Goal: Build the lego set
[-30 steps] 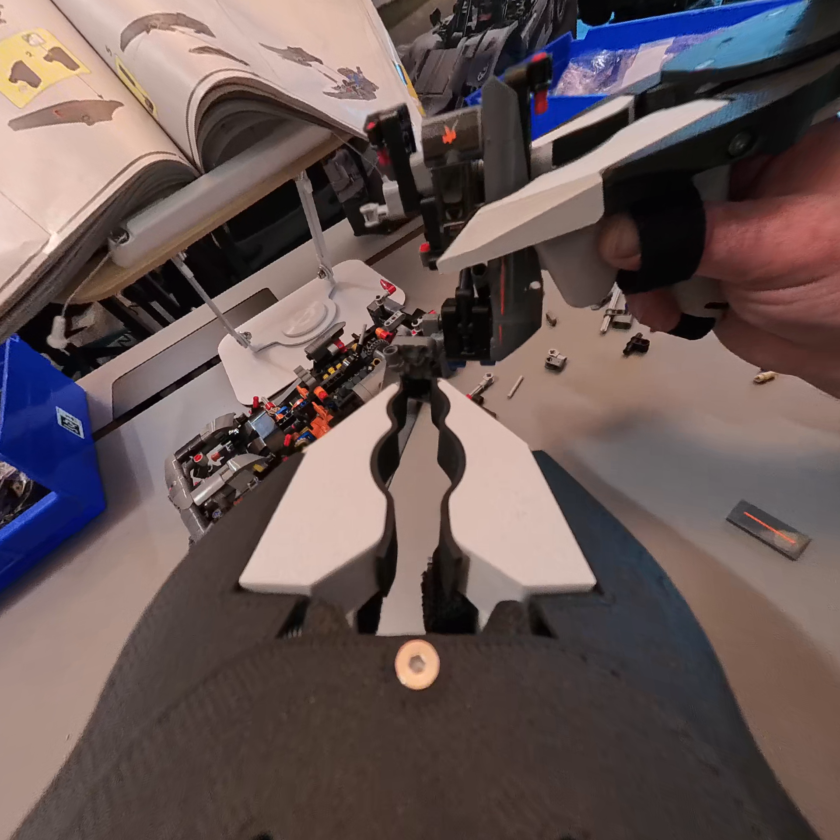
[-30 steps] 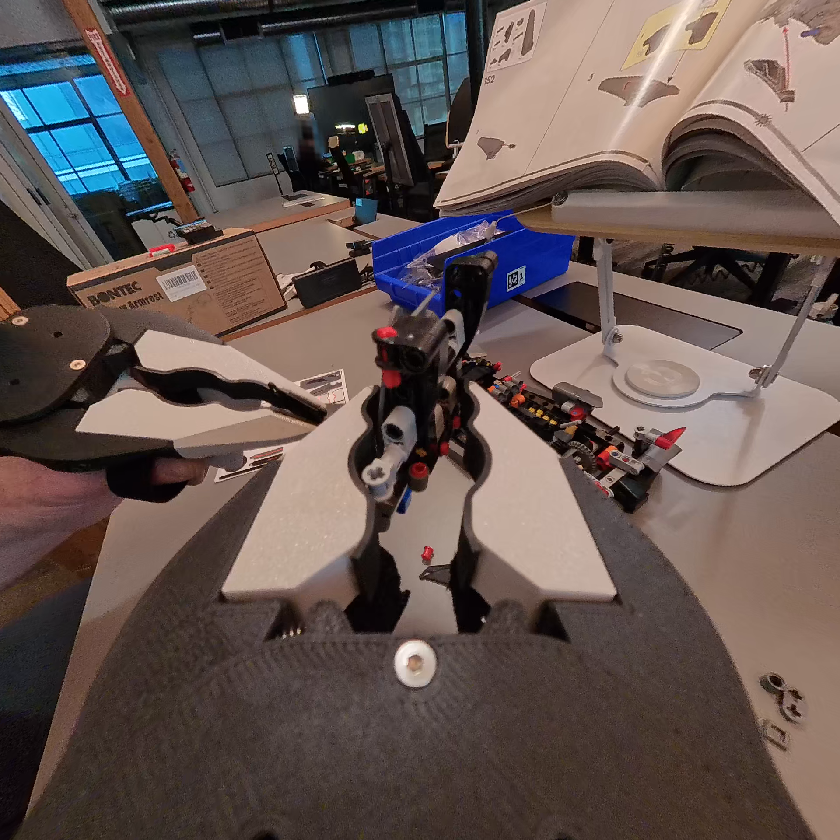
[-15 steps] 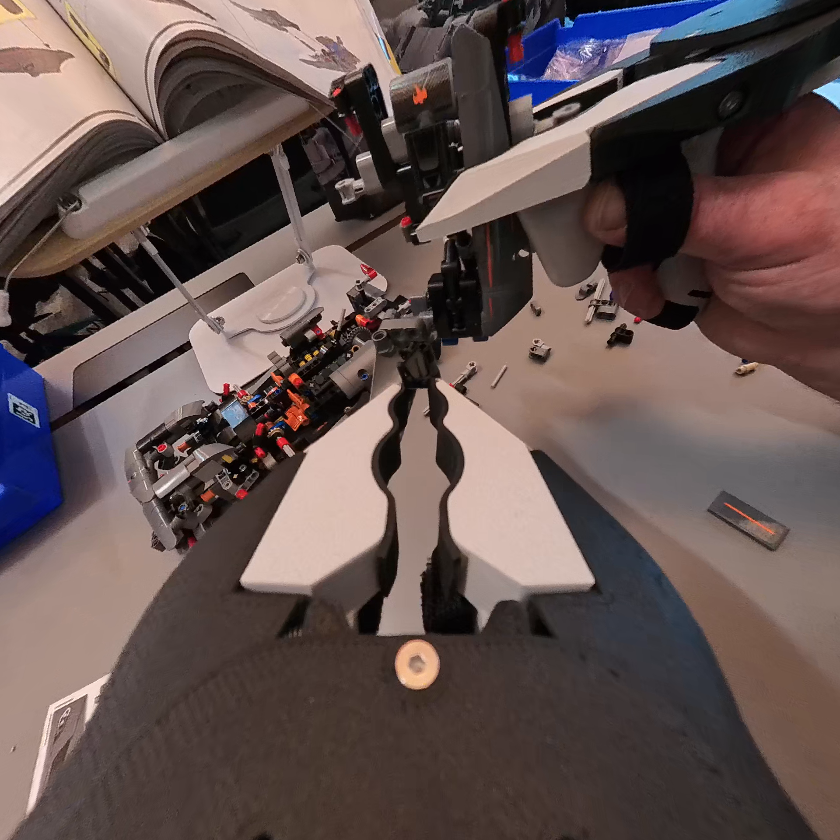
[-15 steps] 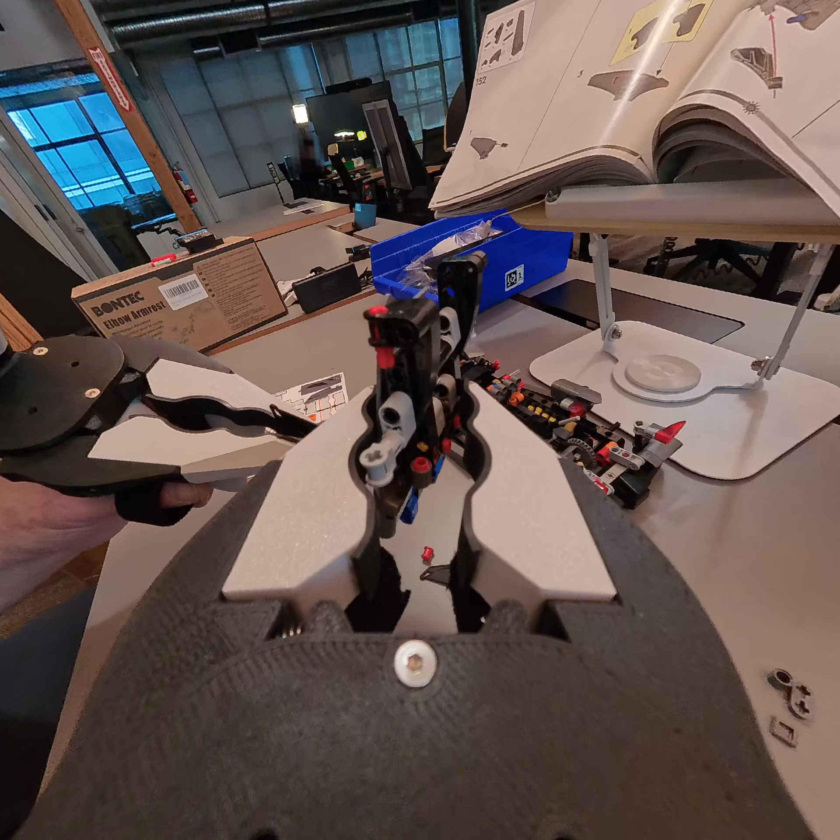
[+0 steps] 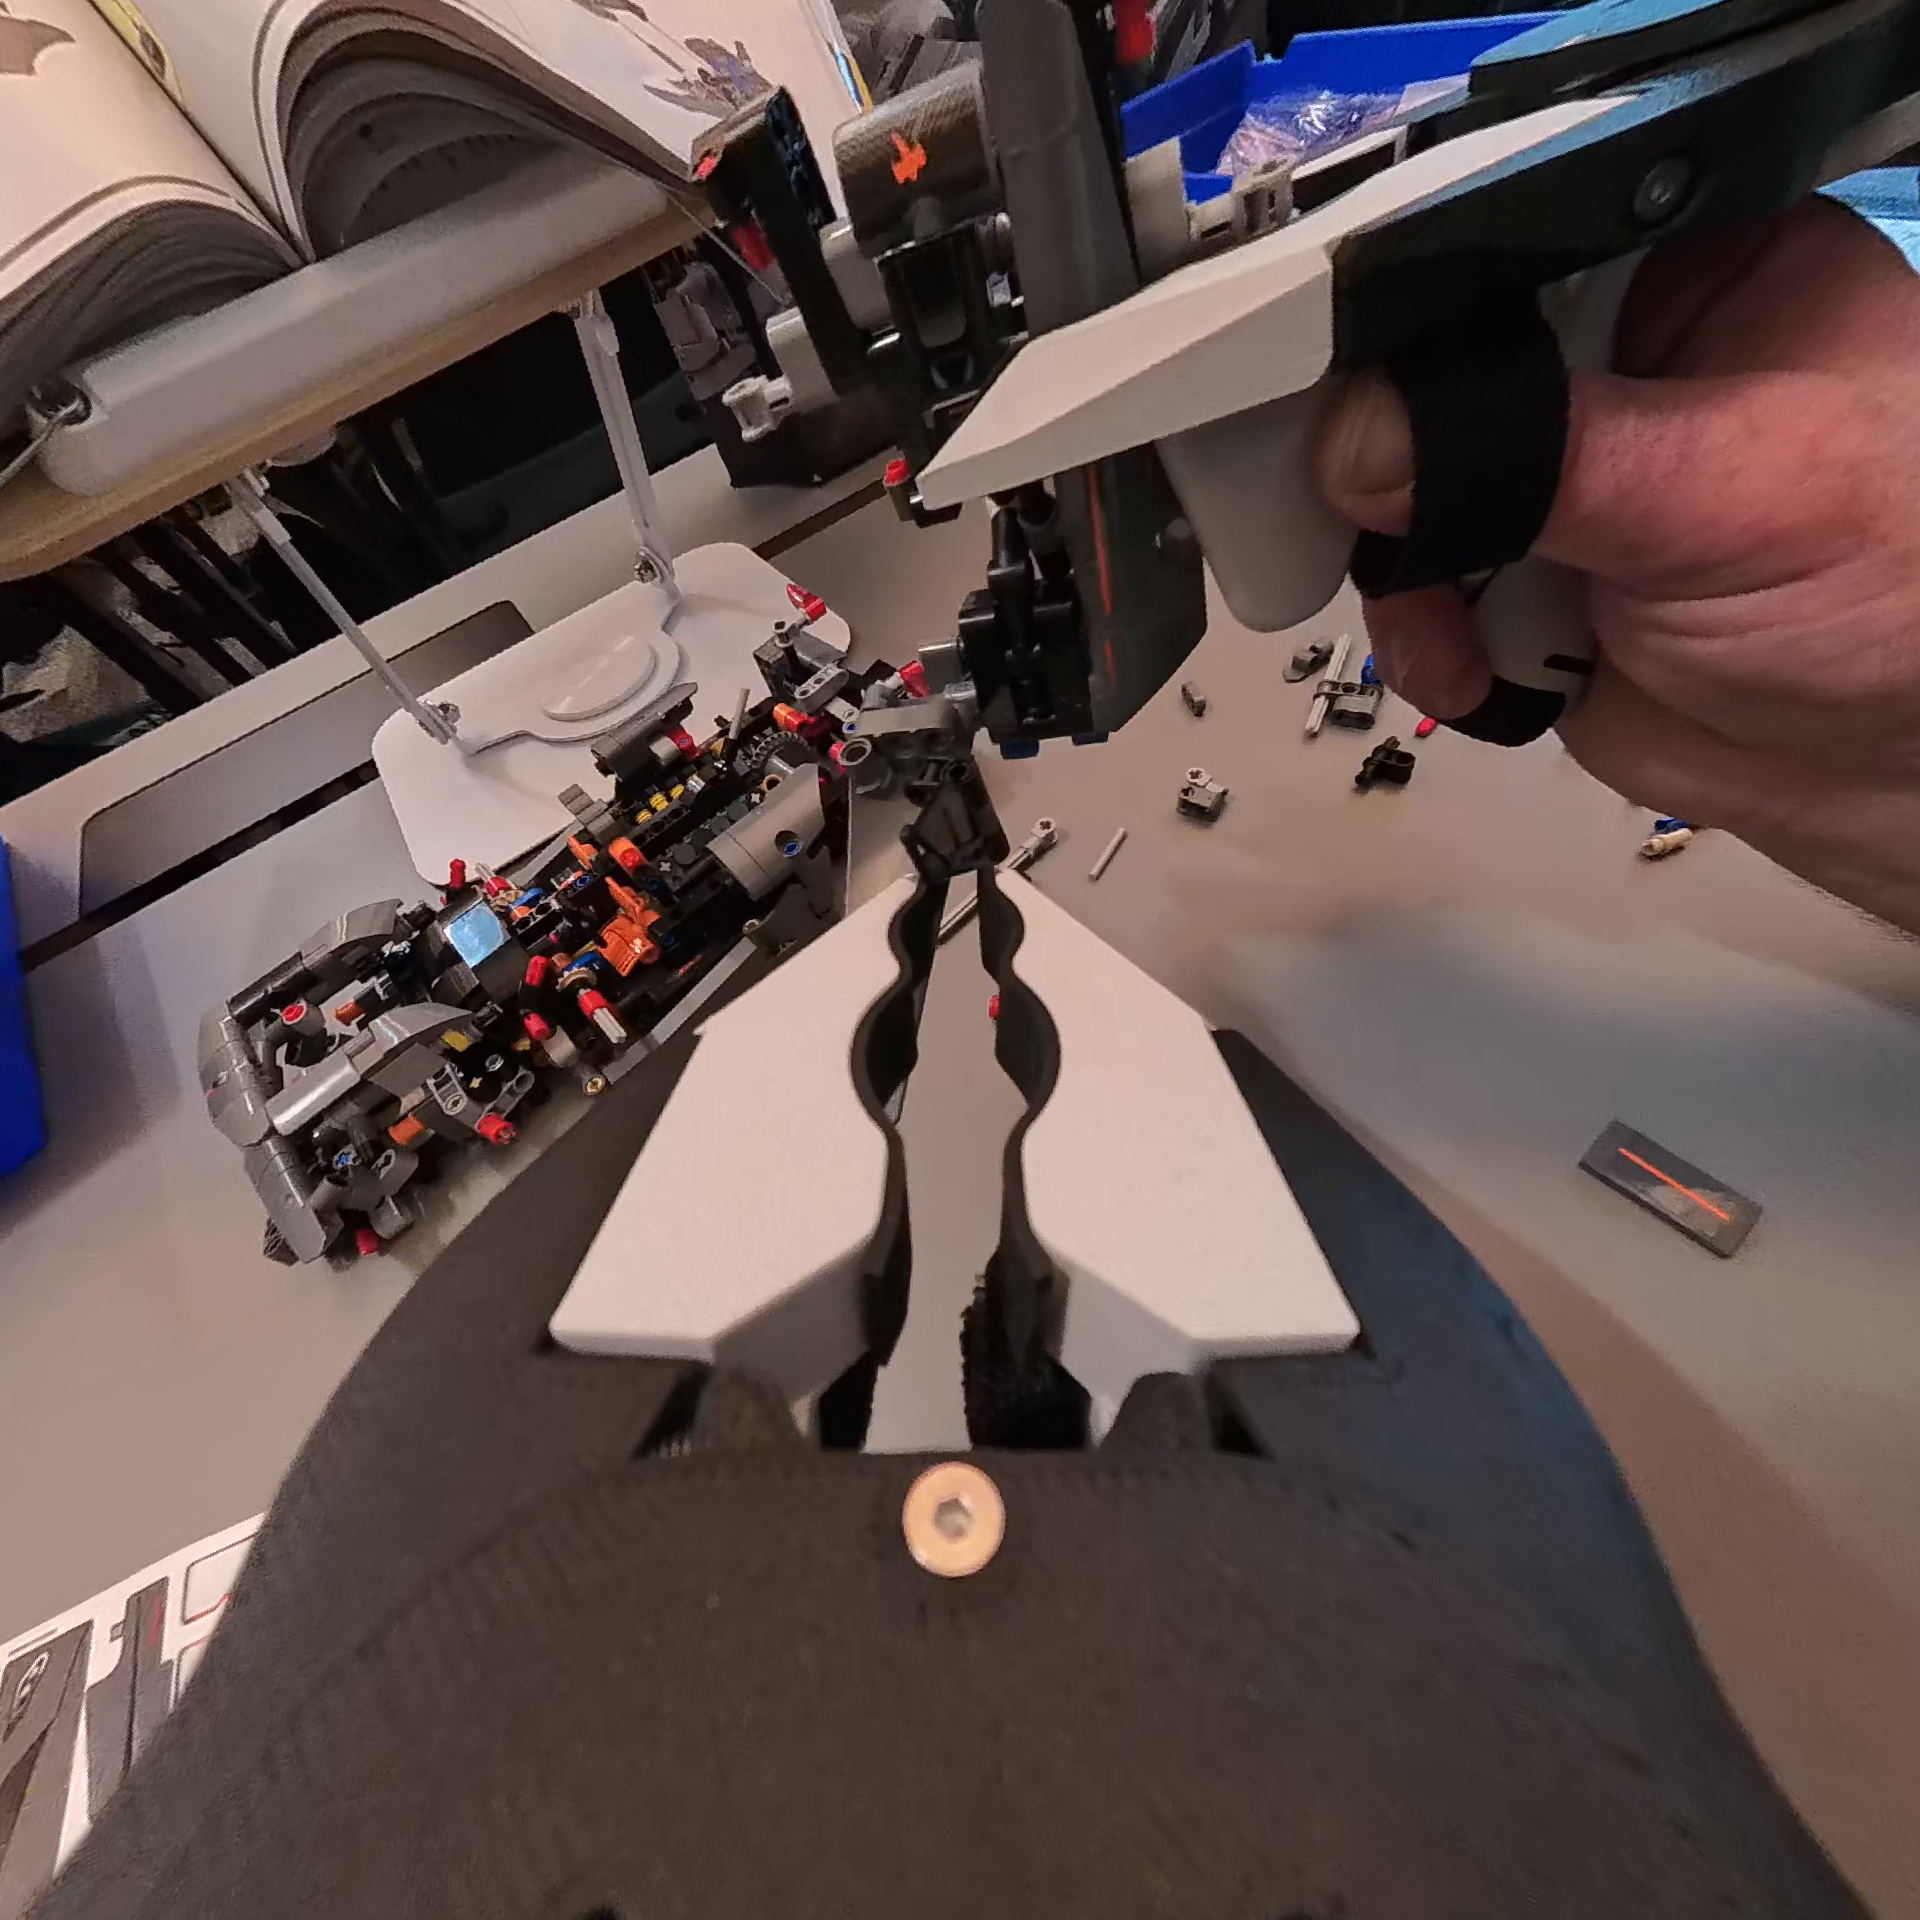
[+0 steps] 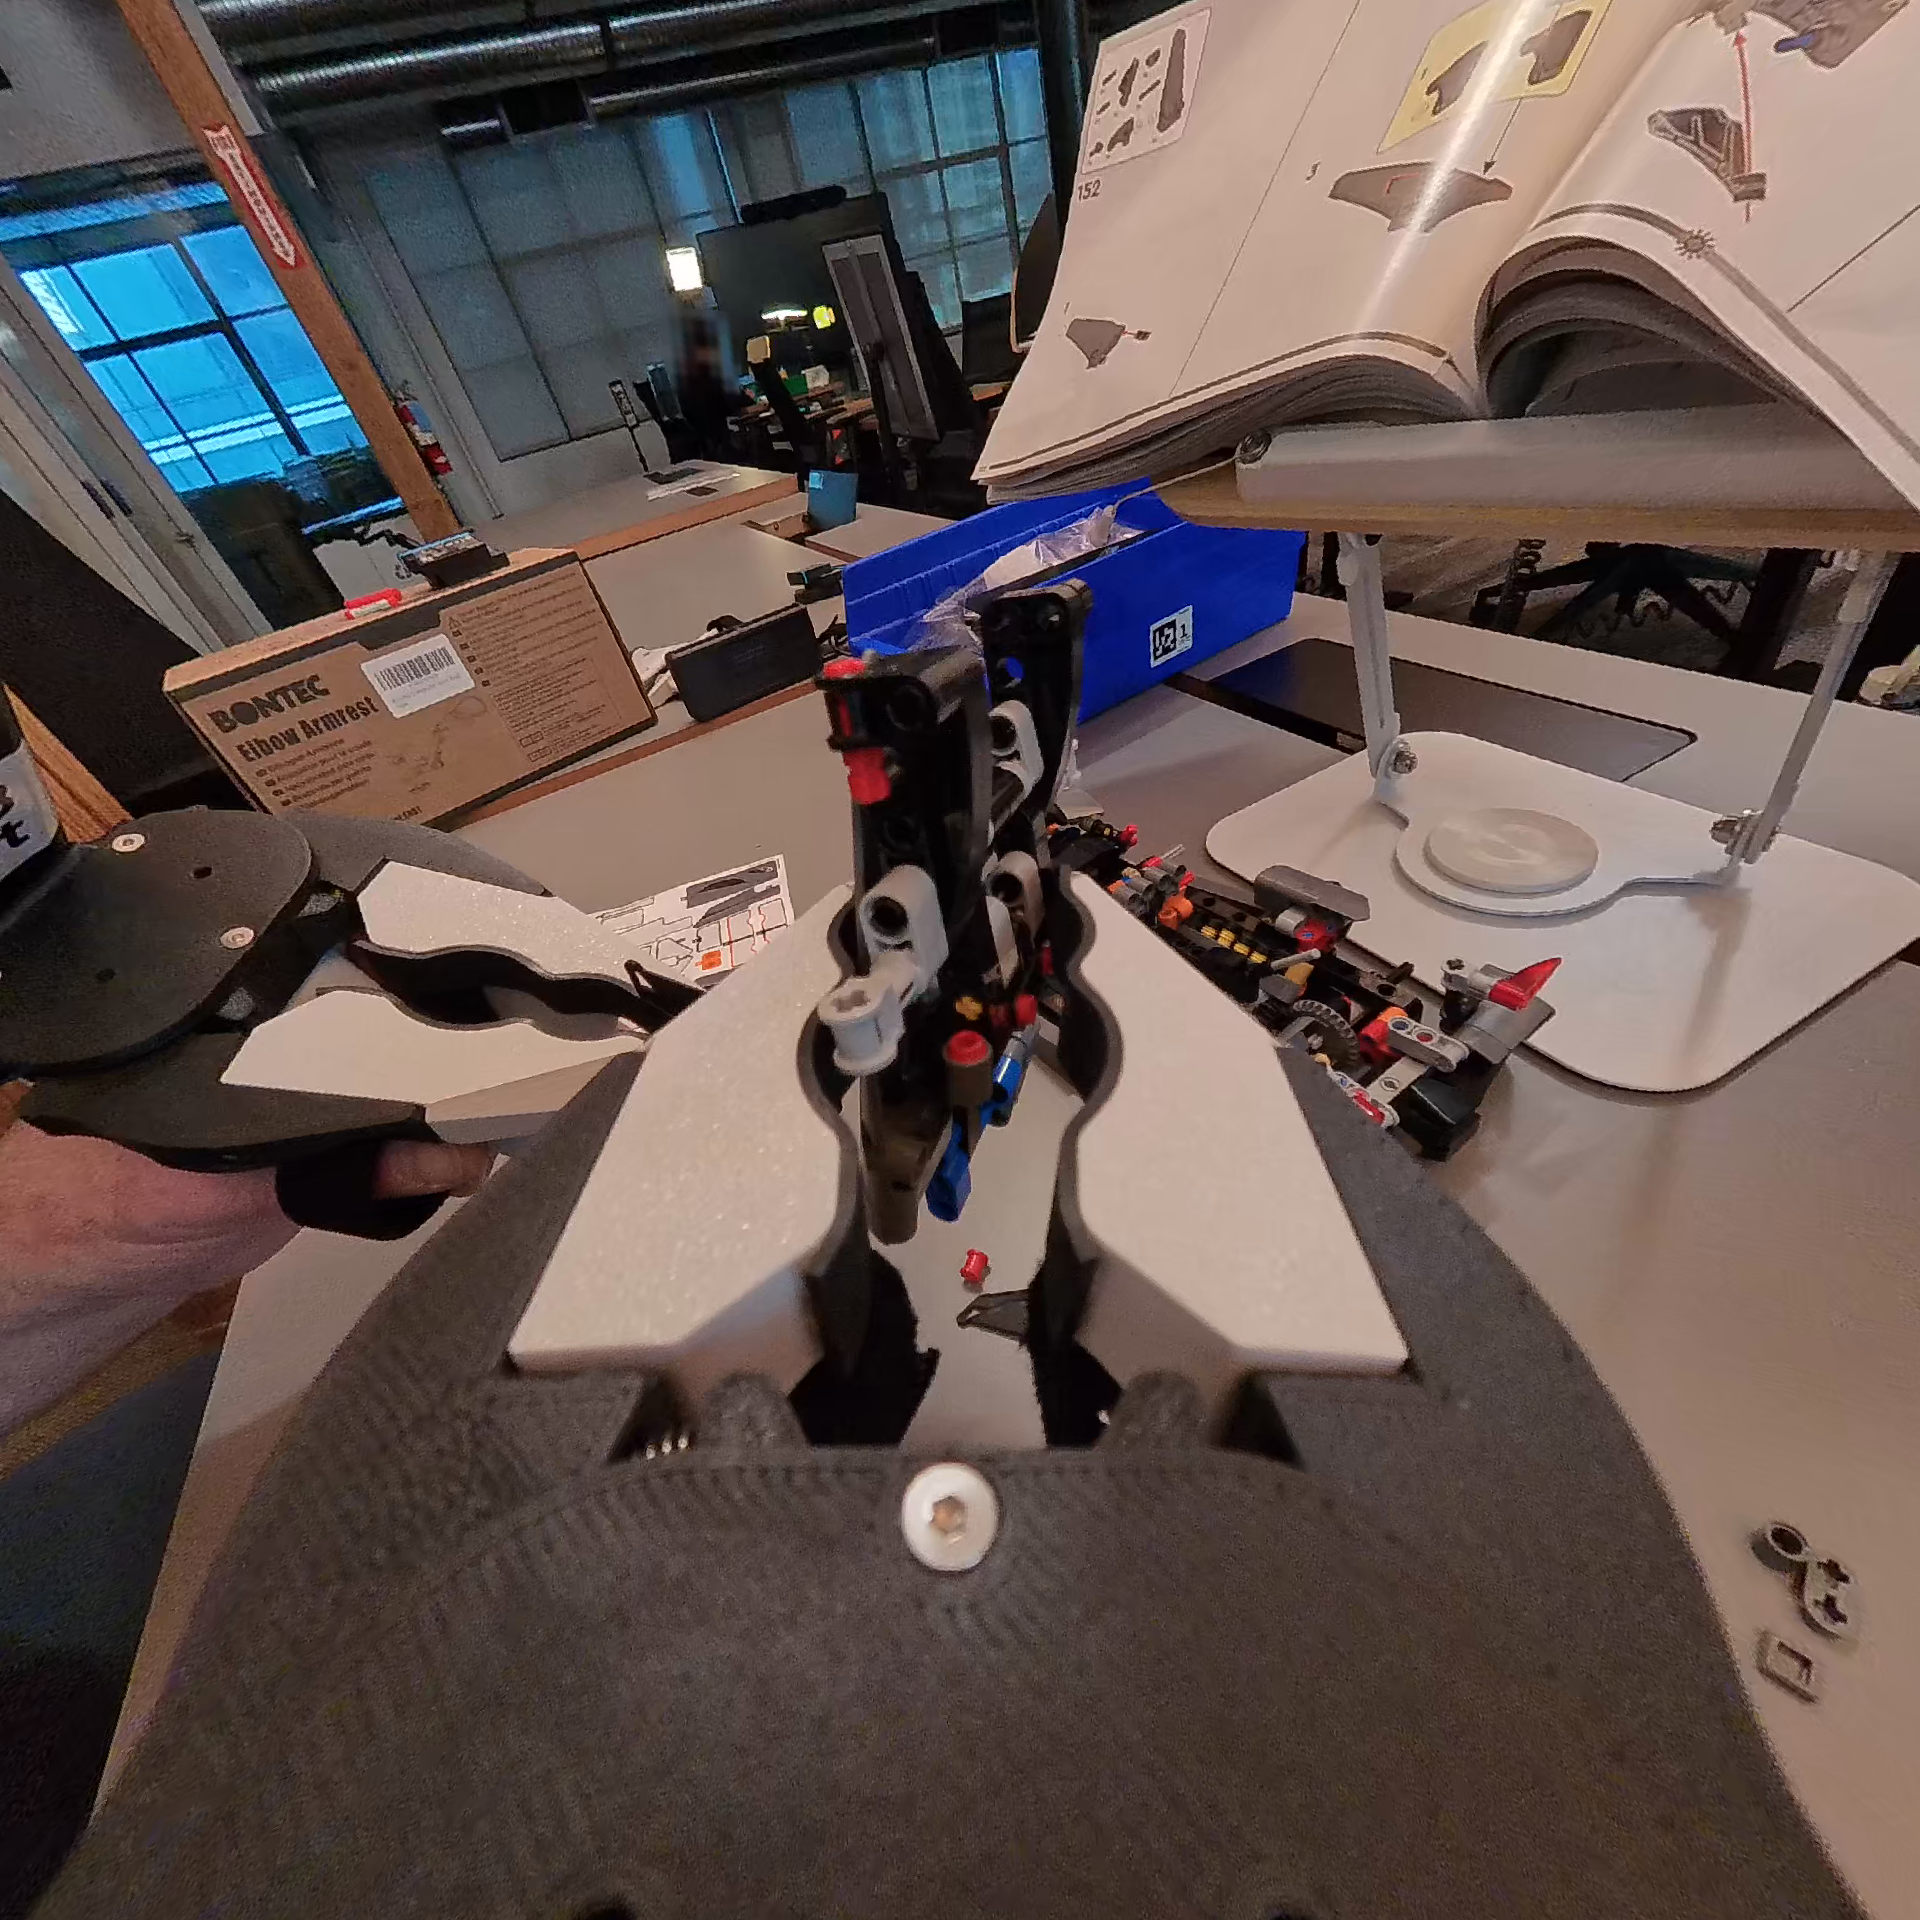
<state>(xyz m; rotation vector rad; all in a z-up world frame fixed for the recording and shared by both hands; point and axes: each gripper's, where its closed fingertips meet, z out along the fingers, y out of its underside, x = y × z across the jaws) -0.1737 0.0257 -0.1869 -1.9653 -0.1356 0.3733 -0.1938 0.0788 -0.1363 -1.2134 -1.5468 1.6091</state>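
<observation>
My left gripper point(image 5: 954, 878) is shut on a small grey and black lego piece point(image 5: 914, 743) and holds it just under a black lego sub-assembly point(image 5: 1049, 644). My right gripper point(image 6: 956, 894) is shut on that sub-assembly point(image 6: 935, 831), which stands upright between its fingers. In the left wrist view the right gripper point(image 5: 1039, 405) comes in from the upper right in a hand. The left gripper point(image 6: 649, 1008) shows at the left of the right wrist view. The partly built lego vehicle point(image 5: 520, 987) lies on the table below; it also shows in the right wrist view point(image 6: 1299, 987).
An open instruction book point(image 6: 1455, 260) rests on a white stand point(image 6: 1662, 935). A blue bin point(image 6: 1143, 592) and a cardboard box point(image 6: 416, 707) stand behind. Loose pieces point(image 5: 1351, 707), a black tile with a red stripe point(image 5: 1668, 1200) and a sticker sheet point(image 6: 707, 925) lie on the table. Across from one pair of fingers to the other is roughly 8 centimeters. Between my left fingertips and the partly built lego vehicle point(image 5: 520, 987) there is roughly 15 centimeters.
Both grippers have lifted a little and drawn closer together. The small piece in the left gripper now sits nearer the bottom of the sub-assembly. Both grips are unchanged.
</observation>
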